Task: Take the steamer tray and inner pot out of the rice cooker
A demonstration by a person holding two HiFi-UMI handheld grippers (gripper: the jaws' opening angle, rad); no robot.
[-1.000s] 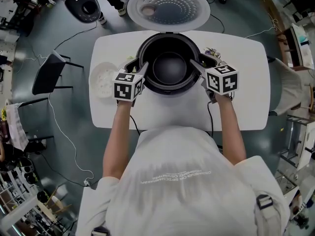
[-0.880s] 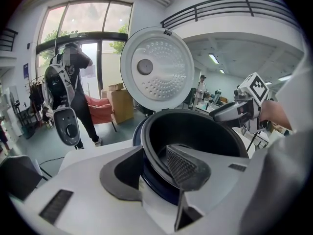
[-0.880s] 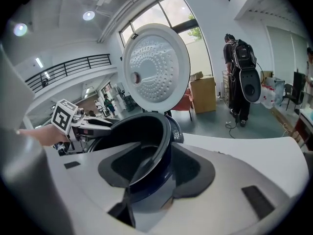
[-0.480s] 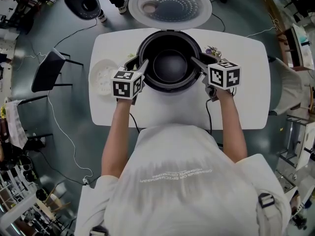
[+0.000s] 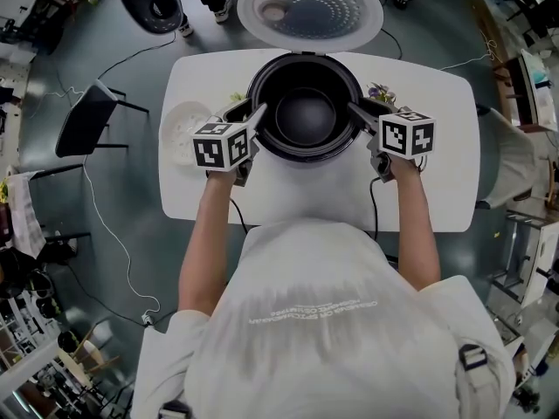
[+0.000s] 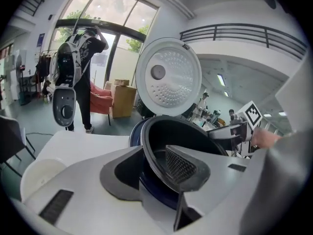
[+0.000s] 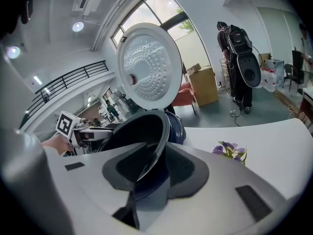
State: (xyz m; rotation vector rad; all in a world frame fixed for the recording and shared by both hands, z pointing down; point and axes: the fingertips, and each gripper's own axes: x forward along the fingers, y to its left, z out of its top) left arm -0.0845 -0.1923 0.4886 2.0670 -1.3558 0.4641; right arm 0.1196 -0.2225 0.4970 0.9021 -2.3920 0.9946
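Note:
The rice cooker (image 5: 262, 138) stands open on the white table (image 5: 437, 147), its lid (image 5: 310, 11) tipped back. The black inner pot (image 5: 304, 112) sits inside it. My left gripper (image 5: 249, 112) straddles the pot's left rim (image 6: 151, 165), one jaw inside and one outside, and its jaws are closing. On the opposite side my right gripper (image 5: 365, 107) straddles the right rim (image 7: 155, 155) the same way, jaws closing too. Gaps still show beside both rims. The white perforated steamer tray (image 5: 181, 133) lies on the table left of the cooker.
A sprig of purple flowers (image 5: 377, 90) lies just behind my right gripper. A black chair (image 5: 87, 120) stands left of the table, with cables on the floor. A person with a backpack (image 6: 78, 67) stands beyond the table's far left corner.
Both grippers stayed at the pot's rim and rolled slightly. The right jaws have drawn closer together around the rim.

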